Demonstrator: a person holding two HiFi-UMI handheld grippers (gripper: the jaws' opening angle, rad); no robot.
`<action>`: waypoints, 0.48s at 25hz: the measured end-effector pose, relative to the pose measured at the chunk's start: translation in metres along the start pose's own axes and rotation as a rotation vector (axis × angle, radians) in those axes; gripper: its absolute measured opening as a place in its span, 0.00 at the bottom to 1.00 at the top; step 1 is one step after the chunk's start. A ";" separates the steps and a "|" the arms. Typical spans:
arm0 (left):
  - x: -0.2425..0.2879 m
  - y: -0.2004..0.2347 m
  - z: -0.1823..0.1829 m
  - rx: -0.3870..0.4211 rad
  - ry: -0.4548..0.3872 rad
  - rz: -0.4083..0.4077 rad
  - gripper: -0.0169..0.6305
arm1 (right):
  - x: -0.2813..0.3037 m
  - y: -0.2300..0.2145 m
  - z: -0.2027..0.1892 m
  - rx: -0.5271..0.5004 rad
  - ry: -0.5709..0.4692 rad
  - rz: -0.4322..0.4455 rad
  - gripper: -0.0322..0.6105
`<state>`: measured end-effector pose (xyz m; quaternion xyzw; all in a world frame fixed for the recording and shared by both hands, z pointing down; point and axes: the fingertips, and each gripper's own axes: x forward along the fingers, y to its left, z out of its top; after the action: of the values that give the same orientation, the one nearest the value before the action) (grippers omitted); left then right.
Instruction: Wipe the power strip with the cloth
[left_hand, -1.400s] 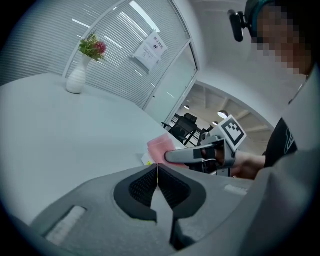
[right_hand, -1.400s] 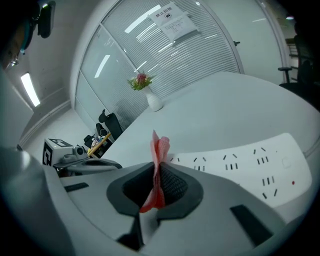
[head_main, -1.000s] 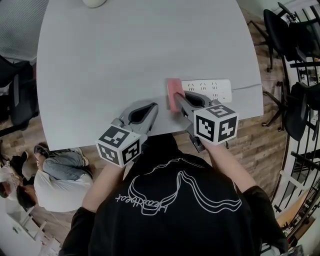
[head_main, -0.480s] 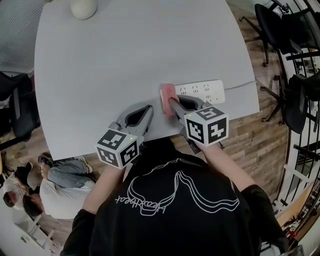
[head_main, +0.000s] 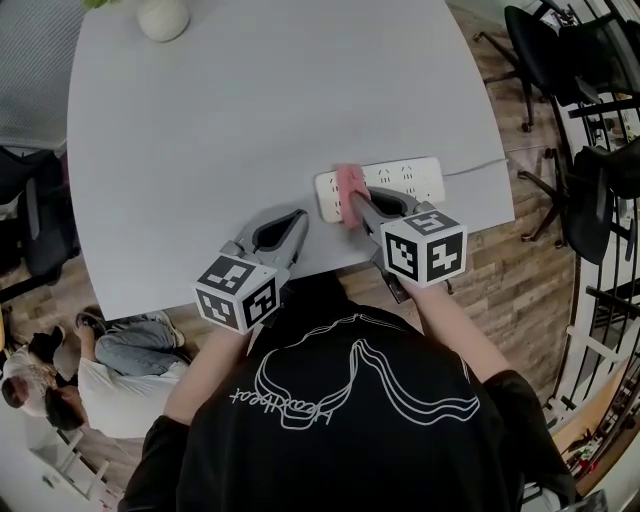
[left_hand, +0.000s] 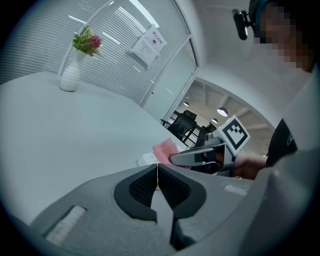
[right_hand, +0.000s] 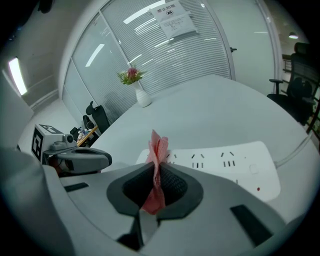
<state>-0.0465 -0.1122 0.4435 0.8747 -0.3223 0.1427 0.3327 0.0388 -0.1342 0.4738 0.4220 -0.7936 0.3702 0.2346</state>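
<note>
Holding a pink cloth (right_hand: 159, 150) in the right gripper (right_hand: 156, 175), jaws clenched tight on its crumpled fold, with one ragged end poking up past the tips and the other hanging out behind them. Laying that cloth on top of the white power strip (head_main: 410, 180), close to the strip's left end, leaving a short stub of white bare to the left of the cloth and the rows of sockets uncovered to the right. Strip itself flat on the pale grey table (head_main: 250, 120), just inside the near edge and well toward the right edge, long side running along the near edge, with a thin white cable (head_main: 480, 165) leaving its right end and crossing to the table's right edge. Holding the left gripper (head_main: 300, 215) low by the near edge, just left of the strip and apart from it, jaws clenched together with nothing between them; no telling whether touching the tabletop. Far across the table, by the far edge toward the left, a white vase (head_main: 163, 17) with a small sprig of flowers (left_hand: 87, 41) in it.
</note>
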 end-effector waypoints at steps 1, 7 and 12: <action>0.003 -0.001 0.000 -0.002 0.003 0.000 0.05 | -0.003 -0.005 0.000 0.002 -0.002 -0.007 0.11; 0.010 -0.013 0.001 -0.008 0.016 -0.001 0.05 | -0.019 -0.028 -0.002 0.017 -0.011 -0.038 0.11; 0.005 -0.008 0.002 -0.001 0.031 0.002 0.05 | -0.023 -0.035 -0.002 0.031 -0.020 -0.053 0.11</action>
<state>-0.0372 -0.1116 0.4404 0.8718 -0.3182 0.1566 0.3379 0.0802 -0.1344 0.4725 0.4501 -0.7786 0.3721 0.2297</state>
